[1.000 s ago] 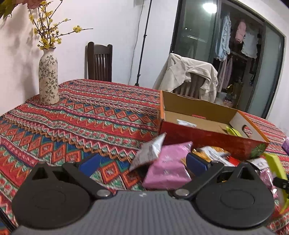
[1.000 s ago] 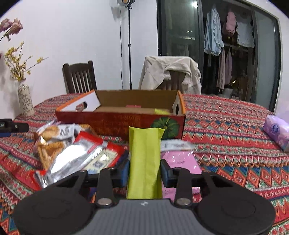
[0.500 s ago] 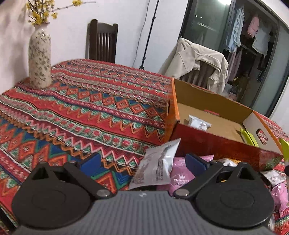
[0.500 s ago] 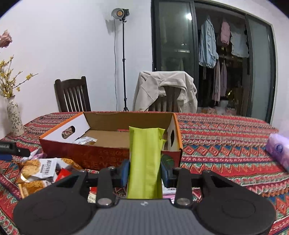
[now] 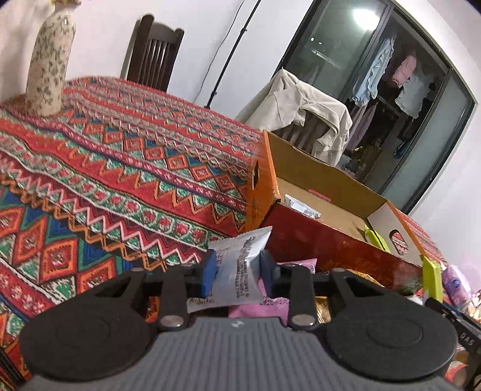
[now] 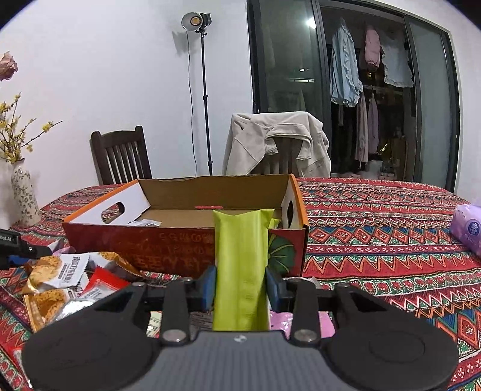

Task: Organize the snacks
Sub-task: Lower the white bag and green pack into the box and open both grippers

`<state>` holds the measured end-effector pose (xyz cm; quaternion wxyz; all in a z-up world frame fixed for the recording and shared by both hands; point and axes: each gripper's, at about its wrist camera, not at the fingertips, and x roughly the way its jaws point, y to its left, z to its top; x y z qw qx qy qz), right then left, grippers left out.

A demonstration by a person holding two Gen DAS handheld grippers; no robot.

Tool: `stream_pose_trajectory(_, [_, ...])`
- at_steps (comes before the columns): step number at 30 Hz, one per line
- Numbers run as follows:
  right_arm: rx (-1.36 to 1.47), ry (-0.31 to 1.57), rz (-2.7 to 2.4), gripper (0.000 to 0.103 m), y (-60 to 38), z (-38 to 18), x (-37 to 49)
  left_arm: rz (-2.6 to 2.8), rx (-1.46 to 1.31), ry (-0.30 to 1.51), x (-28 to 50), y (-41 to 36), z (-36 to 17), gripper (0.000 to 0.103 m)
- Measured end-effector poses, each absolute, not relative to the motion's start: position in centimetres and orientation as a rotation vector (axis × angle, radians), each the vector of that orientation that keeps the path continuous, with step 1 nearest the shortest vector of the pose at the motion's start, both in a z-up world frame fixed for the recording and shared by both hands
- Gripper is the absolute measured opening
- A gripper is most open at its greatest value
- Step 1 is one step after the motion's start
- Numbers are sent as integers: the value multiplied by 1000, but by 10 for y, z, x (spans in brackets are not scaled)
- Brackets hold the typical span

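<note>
Left wrist view: the left gripper (image 5: 237, 270), its jaws having just closed, pinches a white snack packet (image 5: 240, 264) before the cardboard box (image 5: 330, 240) near the table's front edge. Right wrist view: the right gripper (image 6: 240, 285) clamps a green snack pouch (image 6: 242, 264) upright before the box's right front corner.

A studio lamp (image 6: 196, 21) high beyond the jaws lights the room evenly. Its glare (image 5: 365, 18) spots the dark glass. Fisheye bends the edges; the left view is slightly blurred.
</note>
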<state>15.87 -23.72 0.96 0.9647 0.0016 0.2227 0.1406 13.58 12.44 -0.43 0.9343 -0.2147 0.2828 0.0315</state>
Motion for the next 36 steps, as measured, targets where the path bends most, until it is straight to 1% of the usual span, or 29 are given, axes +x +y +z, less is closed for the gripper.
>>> stream_pose_trajectory(1, [2,450,285,34,-237,9,159,69,-427,569,134,123,-3,28])
stream_pose_trajectory(5, [-5,445,284,34,-236,9,157,81,-384,543,130,117,0,26])
stream_pose_trajectory(7, [-5,443,283,34,-235,9,156,80,-372,529,128,115,2,21])
stream_pose_trajectory(12, [1,436,277,34,-236,9,155,124,-321,472,119,109,7,16])
stream_pose_trajectory(18, [3,433,274,34,-238,9,155,189,-365,469,115,121,8,16])
stream_pose_trajectory(31, [6,433,277,34,-239,9,155,237,-323,524,123,120,2,17])
stream_pose_trajectory(36, [4,433,277,34,-238,8,155,244,-307,540,125,119,-1,14])
